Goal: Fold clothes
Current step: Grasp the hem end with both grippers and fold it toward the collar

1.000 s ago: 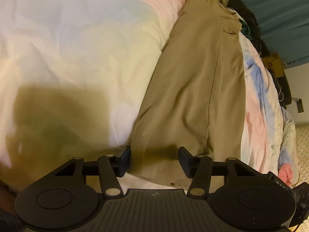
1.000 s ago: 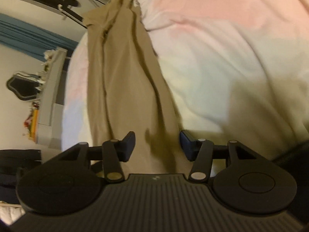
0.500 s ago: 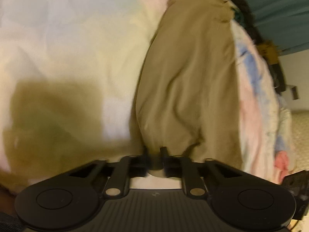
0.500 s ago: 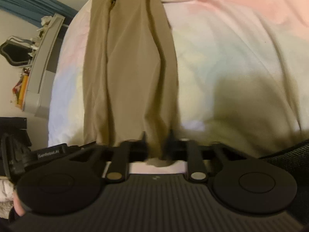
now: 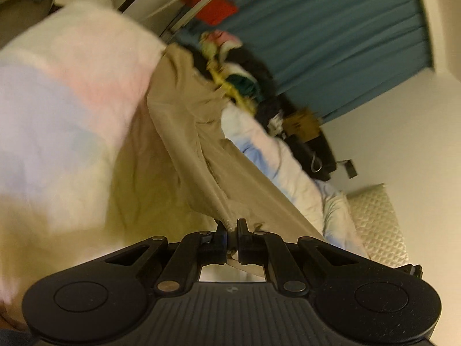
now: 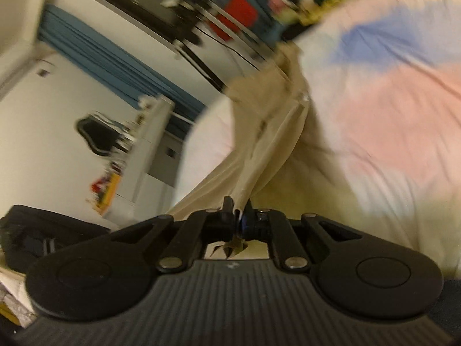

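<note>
Khaki trousers [image 5: 201, 150] stretch away over a pastel bedspread [image 5: 72, 101]. My left gripper [image 5: 232, 226] is shut on the near hem of the trousers, and the cloth rises taut from the bed to its pads. In the right wrist view the same khaki trousers [image 6: 273, 132] run up from the bed in folds, and my right gripper [image 6: 237, 210] is shut on the other corner of that hem. The far end of the trousers still lies on the bedspread [image 6: 389, 115]. Both views are blurred.
A heap of mixed clothes [image 5: 239, 77] lies at the far end of the bed beside a blue curtain [image 5: 331, 34]. Dark bags [image 5: 311, 150] sit by the wall. A white shelf unit [image 6: 149, 150] and a black bag [image 6: 34, 230] stand off the bed's side.
Both grippers closed on the trouser hem, then rose, lifting it off the bed. The views tilted up from the bedspread toward the curtain and walls.
</note>
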The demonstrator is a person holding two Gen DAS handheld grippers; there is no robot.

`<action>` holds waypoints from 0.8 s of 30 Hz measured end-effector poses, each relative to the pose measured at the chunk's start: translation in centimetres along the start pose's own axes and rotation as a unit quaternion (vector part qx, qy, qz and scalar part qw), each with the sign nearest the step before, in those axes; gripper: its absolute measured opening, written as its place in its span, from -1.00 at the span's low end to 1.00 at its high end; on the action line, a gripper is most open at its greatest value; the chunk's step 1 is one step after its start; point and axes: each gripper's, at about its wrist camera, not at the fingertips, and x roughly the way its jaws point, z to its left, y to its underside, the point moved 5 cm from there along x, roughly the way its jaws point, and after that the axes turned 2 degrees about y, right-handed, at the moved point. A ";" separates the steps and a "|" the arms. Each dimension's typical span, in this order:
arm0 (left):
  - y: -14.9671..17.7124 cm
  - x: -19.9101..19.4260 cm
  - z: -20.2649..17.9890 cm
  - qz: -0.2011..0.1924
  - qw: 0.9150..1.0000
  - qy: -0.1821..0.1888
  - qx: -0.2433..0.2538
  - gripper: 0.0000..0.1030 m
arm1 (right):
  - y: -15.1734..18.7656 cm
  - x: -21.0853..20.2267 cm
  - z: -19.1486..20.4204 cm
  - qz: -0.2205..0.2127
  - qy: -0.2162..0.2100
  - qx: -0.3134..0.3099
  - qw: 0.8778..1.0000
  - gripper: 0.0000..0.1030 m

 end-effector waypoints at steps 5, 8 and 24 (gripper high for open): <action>6.5 -2.8 -0.3 0.000 1.000 0.001 0.005 -0.89 | 1.9 -1.8 0.8 -0.003 -0.018 -0.036 0.999 -0.85; 10.1 -3.7 0.7 0.010 1.000 -0.007 -0.002 -0.89 | 4.8 -2.8 -0.8 0.010 -0.014 -0.024 1.000 -0.85; -4.2 10.0 2.4 -0.032 0.997 -0.067 0.020 -0.88 | -4.9 8.0 -3.8 -0.041 0.035 0.065 0.996 -0.84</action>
